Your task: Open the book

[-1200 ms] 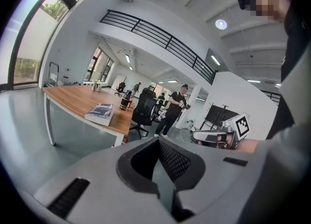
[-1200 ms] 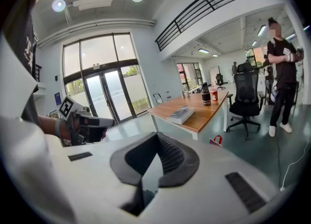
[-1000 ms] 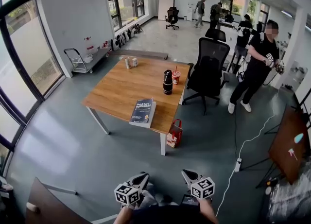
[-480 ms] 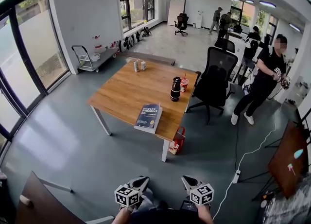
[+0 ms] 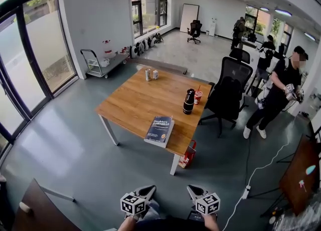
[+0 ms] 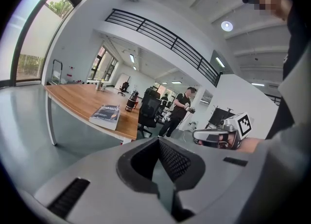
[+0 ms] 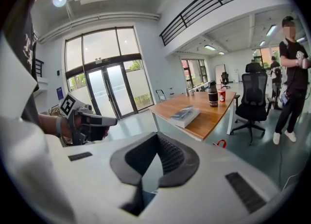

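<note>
The book (image 5: 160, 131) lies shut and flat on the wooden table (image 5: 131, 105). It sits close to the near edge, just beside the corner above the front leg. Its dark blue cover faces up, and the pale lettering on it is too small to read. It is a thick volume, with the pale page block showing along one side.

Further back on the same table stand a black bottle (image 5: 188, 101) and a red cup (image 5: 198, 96) with a straw, touching or nearly so. 2 small cans (image 5: 148, 74) stand at the far end. A black office chair (image 5: 228, 92) is drawn up at the right side.

The left gripper (image 5: 149, 190) and the right gripper (image 5: 193, 191) are held low, side by side and well apart from the table. Each has its jaws pressed together with nothing between them.

The hands behind the marker cubes are cut off by the bottom edge of the head view. A red bag (image 5: 189, 155) on the floor is partly hidden under the tabletop. A person (image 5: 281, 94) stands beyond the chair, holding something I cannot make out.
</note>
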Motion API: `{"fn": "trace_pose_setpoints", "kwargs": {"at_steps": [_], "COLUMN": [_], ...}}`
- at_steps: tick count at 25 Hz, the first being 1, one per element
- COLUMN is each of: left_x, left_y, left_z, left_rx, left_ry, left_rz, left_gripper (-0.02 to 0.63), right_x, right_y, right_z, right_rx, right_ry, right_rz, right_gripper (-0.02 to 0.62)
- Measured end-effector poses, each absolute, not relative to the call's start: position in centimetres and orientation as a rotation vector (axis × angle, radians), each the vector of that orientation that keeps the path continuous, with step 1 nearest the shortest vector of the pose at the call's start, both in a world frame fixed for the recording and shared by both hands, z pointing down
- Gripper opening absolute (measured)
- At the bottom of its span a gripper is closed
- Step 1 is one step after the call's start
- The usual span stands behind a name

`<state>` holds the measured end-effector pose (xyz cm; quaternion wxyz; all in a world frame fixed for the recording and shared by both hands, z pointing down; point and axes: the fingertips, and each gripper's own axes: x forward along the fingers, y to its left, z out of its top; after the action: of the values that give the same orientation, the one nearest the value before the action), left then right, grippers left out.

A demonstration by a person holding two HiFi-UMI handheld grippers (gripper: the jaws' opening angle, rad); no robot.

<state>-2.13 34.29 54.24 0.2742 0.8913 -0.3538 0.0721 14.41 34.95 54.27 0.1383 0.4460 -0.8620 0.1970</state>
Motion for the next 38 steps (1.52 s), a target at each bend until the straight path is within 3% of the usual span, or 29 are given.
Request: {"fn": "trace_pose_setpoints", "kwargs": {"at_steps": [20, 38], "left_x": [-3.3, -9.8], "left_y": [20.7, 8.6], "left_z": [53.6, 53.4], "left_rx": [2.396, 2.430], "left_ry": [-0.906, -0.832], "left_rz": [0.192, 0.172], "left_gripper": [0.002, 0.002], "right_x": [12.6, 6.3], "right_y": [21.6, 11.9], "right_z": [53.5, 53.4], "right_rx": [1.271, 1.361], "right_ry": [-2.451, -2.407], "right_rz": [0.551, 0.538], "right_gripper": [-0.012, -0.014]}}
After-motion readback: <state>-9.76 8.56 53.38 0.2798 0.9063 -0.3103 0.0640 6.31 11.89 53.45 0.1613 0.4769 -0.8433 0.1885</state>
